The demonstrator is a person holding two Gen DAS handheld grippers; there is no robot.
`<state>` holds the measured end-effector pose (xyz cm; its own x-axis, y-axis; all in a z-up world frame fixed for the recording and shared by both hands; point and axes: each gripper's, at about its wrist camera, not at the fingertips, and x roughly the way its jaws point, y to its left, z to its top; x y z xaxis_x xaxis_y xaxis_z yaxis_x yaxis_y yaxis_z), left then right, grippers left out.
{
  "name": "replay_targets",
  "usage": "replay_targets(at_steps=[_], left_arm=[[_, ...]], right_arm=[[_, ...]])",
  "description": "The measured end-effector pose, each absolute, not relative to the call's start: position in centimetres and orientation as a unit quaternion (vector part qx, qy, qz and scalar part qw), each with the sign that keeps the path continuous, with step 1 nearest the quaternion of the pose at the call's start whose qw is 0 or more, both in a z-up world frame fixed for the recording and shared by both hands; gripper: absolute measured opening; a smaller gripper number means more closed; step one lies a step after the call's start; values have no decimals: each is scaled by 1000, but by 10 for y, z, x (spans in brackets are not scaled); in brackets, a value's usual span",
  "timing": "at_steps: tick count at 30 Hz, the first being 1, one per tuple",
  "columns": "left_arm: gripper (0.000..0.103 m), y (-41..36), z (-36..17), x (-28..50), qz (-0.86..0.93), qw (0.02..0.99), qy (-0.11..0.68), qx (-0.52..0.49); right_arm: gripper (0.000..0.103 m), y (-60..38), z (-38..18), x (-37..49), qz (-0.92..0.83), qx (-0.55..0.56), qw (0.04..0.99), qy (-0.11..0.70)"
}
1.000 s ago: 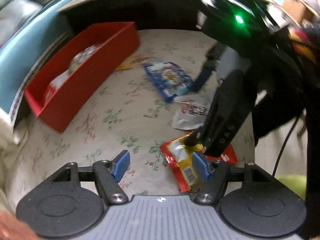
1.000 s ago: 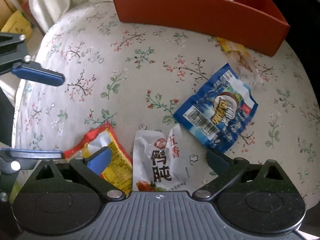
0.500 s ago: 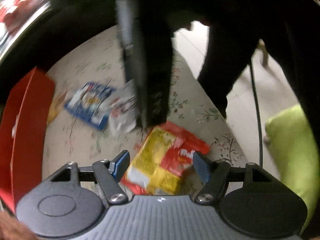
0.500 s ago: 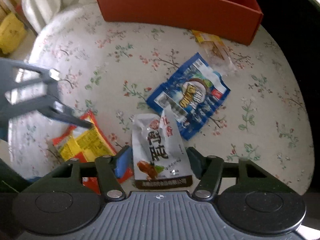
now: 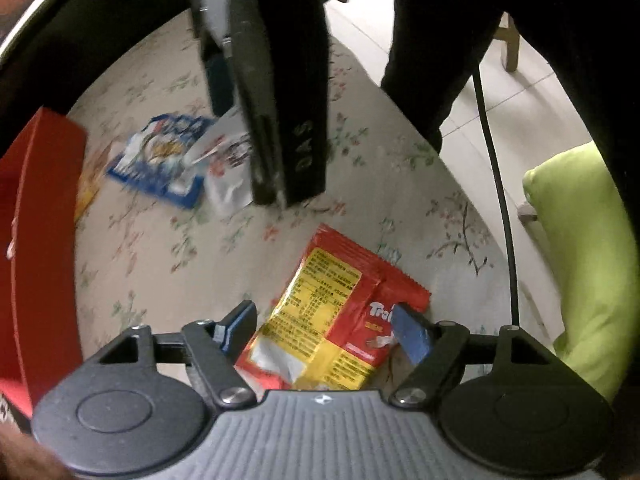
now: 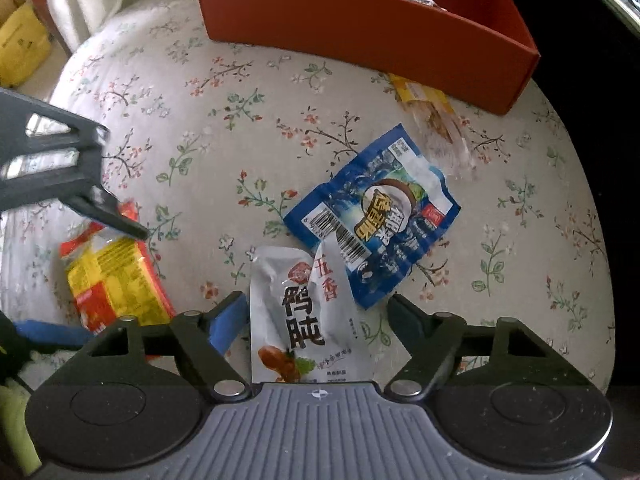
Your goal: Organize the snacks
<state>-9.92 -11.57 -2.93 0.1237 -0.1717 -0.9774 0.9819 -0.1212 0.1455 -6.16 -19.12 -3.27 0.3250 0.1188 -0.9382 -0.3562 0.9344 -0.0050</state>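
Dim and yellowish in the left wrist view, with a black vignette curving round the corners. Heavily blurred across the dark right tongs (image 5: 276, 200) hanging overhead, the blue packet (image 5: 160, 160) beneath them smeared too; sharper on the red-and-yellow packet (image 5: 332, 320) close to the lens. Brighter, cooler and more even in the right wrist view, daylight from upper left. Soft glare on the silver pouch (image 6: 304, 312) and the blue packet (image 6: 376, 216). Motion-smeared at the left edge over the left tongs (image 6: 96, 200). Strong fisheye bending of the floral table (image 6: 200, 120) edge.
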Motion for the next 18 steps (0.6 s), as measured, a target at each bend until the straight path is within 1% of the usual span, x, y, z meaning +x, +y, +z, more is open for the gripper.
replay_targets(at_steps=[1,5,6,7,9,13,14,16,17,18], left_arm=[[69,-112,-28,-99,-537,531,389,528],[69,-101,-31,-113,-546,486,376,570],[69,-101,-30,-114,-549,480,371,574],[69,-104,-31,-114,-553,477,370,574],[69,-112,-34,-109,-558,473,368,574],[74,-120,-44,-100,-577,429,353,598],[84,-120,-50,-98,-577,420,349,607],[96,-120,-56,-87,-584,420,349,600],[98,-122,-59,-79,-579,427,373,586],[98,-123,-59,-74,-575,436,385,575]], right_arm=[[79,-192,-32,-61,145,-104,808,562],[80,-192,-32,-60,144,-107,805,565],[82,-192,-32,-60,145,-108,805,565],[86,-191,-34,-59,145,-106,804,567],[89,-190,-35,-58,152,-101,801,570],[90,-188,-37,-59,158,-106,801,568],[90,-186,-38,-59,159,-108,801,567],[89,-184,-38,-59,159,-114,802,565],[89,-183,-38,-59,159,-119,802,563],[87,-181,-38,-60,160,-123,803,561]])
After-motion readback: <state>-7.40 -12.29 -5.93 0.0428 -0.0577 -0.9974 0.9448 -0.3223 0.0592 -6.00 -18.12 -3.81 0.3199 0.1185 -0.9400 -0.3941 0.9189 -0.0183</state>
